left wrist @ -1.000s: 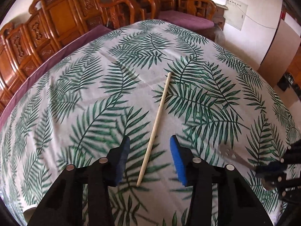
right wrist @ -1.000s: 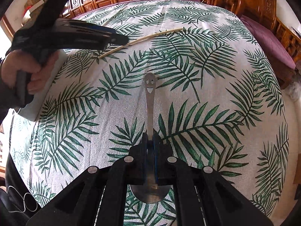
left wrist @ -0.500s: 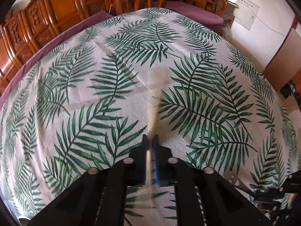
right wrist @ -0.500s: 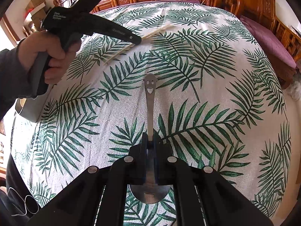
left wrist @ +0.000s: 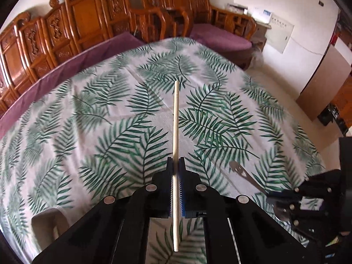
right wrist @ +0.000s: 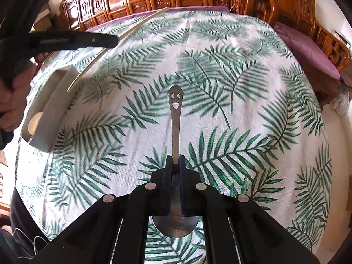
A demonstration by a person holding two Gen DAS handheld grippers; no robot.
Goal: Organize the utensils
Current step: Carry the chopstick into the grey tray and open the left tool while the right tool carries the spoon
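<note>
Centre of the left wrist frame: left gripper (left wrist: 175,168) is clamped on 1 chopstick (left wrist: 176,118), which runs straight up the frame from between the blue pads and sticks out behind them too. It looks lifted clear of the leaf-print tablecloth (left wrist: 92,118). Centre of the right wrist frame: right gripper (right wrist: 175,165) is clamped on the neck of a steel spoon (right wrist: 175,118), bowl tucked under the jaws at lower centre, smiley-face cutout at the handle tip.

Handling, my read:
- Chopstick is light, stiff, thin and round, so it can roll or pivot in the pads. The grip sits well toward 1 end; nearer mid-length would swing less.
- Spoon is rigid, smooth metal, likely slippery. Gripping the flat neck is sound.

Left edge of the right wrist frame: a pale holder (right wrist: 47,110) lies on the cloth; probably the utensil rest, hard to tell.

Writing: white lettering on the left gripper's body, upper left of the right wrist frame, is too blurred to read.
</note>
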